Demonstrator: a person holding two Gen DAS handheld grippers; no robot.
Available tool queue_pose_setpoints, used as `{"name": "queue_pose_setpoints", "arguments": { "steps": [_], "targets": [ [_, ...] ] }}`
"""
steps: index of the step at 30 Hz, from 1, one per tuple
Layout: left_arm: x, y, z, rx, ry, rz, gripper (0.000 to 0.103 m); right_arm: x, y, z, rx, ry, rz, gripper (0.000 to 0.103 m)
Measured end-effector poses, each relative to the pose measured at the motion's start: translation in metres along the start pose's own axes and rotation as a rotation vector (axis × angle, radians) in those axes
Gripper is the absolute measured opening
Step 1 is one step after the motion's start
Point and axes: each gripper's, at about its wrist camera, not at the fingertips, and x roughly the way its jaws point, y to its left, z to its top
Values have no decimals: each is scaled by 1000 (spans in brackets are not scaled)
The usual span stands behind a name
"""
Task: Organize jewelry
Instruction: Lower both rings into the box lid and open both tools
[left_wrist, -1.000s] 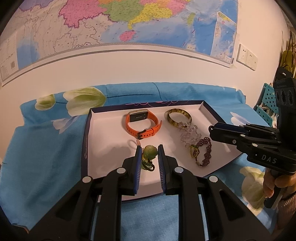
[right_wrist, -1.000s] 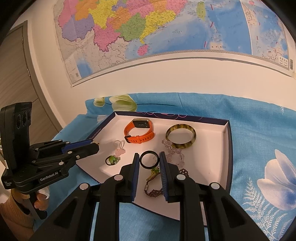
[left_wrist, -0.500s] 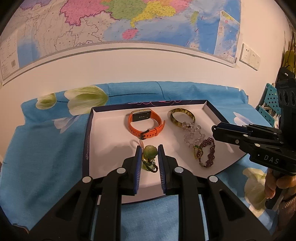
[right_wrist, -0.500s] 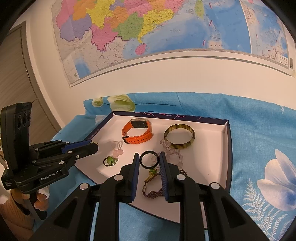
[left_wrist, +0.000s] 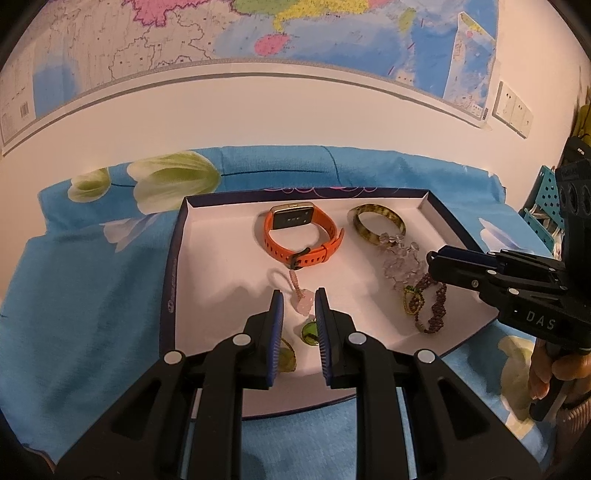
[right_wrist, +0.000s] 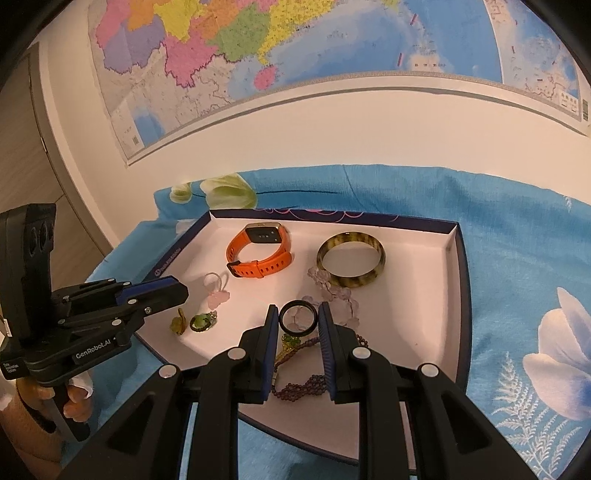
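Blue cloth (left_wrist: 92, 295) borders the tray rim (left_wrist: 170, 280); left tool (left_wrist: 298, 306) parted empty, right tool (right_wrist: 298, 314) pinching black ring (right_wrist: 298, 303).

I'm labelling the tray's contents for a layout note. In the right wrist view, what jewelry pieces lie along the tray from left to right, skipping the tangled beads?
Amber-green pendant → green ring → pink charm → orange watch → black ring, between the right gripper's fingertips → mottled bangle.

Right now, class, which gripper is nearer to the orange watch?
Left. The left gripper hovers just in front of the orange watch, over the pink charm. The right gripper, holding a black ring, sits farther off beside the purple bracelet.
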Motion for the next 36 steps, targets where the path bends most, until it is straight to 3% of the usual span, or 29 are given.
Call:
{"name": "queue_pose_setpoints", "arguments": {
  "steps": [17, 20, 25, 31, 33, 36],
  "targets": [
    [4, 3, -3, -13, 7, 7, 19, 13, -6, -2, 18, 29, -26, 21],
    [2, 3, -3, -15, 2, 11, 24, 12, -7, -3, 22, 23, -31, 30],
    [0, 4, -4, -20, -8, 13, 37, 10, -8, -4, 32, 18, -32, 32],
    [-6, 4, -6, -22, -20, 14, 47, 2, -6, -6, 36, -4, -29, 44],
    [-10, 3, -6, -18, -32, 20, 51, -2, -4, -7, 31, -15, -32, 53],
    [-17, 0, -6, -8, -55, 32, 66, -9, -1, -7, 23, -34, -30, 68]
  ]
}}
